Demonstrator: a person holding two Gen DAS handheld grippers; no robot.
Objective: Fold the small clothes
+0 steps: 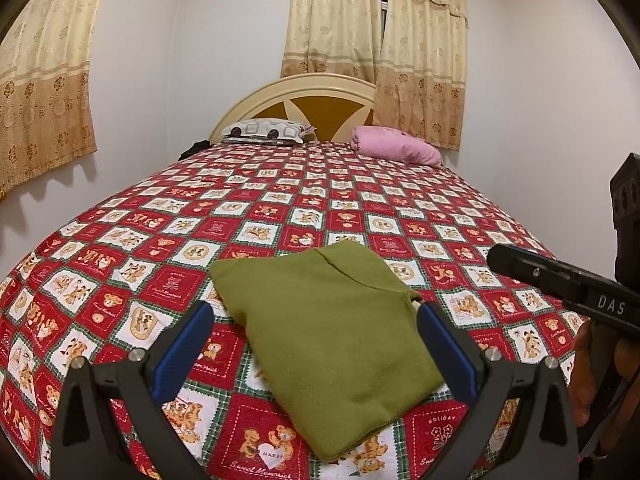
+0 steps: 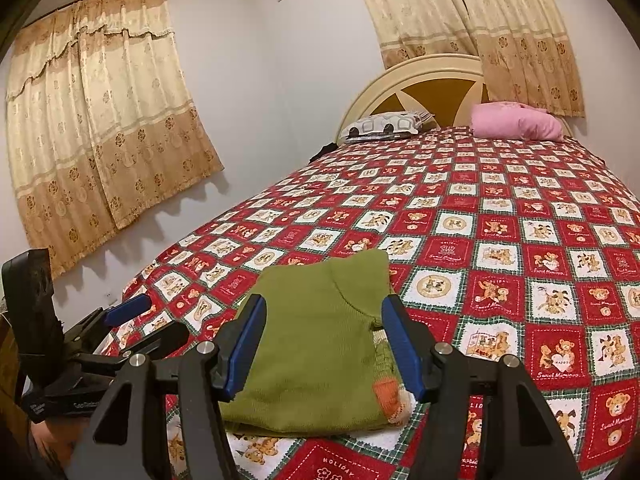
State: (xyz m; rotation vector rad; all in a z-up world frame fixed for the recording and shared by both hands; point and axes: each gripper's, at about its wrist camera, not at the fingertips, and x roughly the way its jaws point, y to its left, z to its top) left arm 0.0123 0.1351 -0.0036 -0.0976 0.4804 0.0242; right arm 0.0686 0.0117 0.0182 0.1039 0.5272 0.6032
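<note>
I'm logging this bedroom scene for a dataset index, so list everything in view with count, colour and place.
green garment: one, olive green, folded, lying on the near end of the bedspread
bedspread: one, red and white teddy-bear squares, covering the bed
patterned pillow: one, white and grey, far end by the headboard
pink pillow: one, pink, far end, beside the patterned one
headboard: one, cream and brown, arched, against the wall
curtains: beige with floral borders, hanging at two windows
left hand-held gripper: one, black with blue pads, open, above the garment
right hand-held gripper: one, black with blue pads, open, above the garment
</note>
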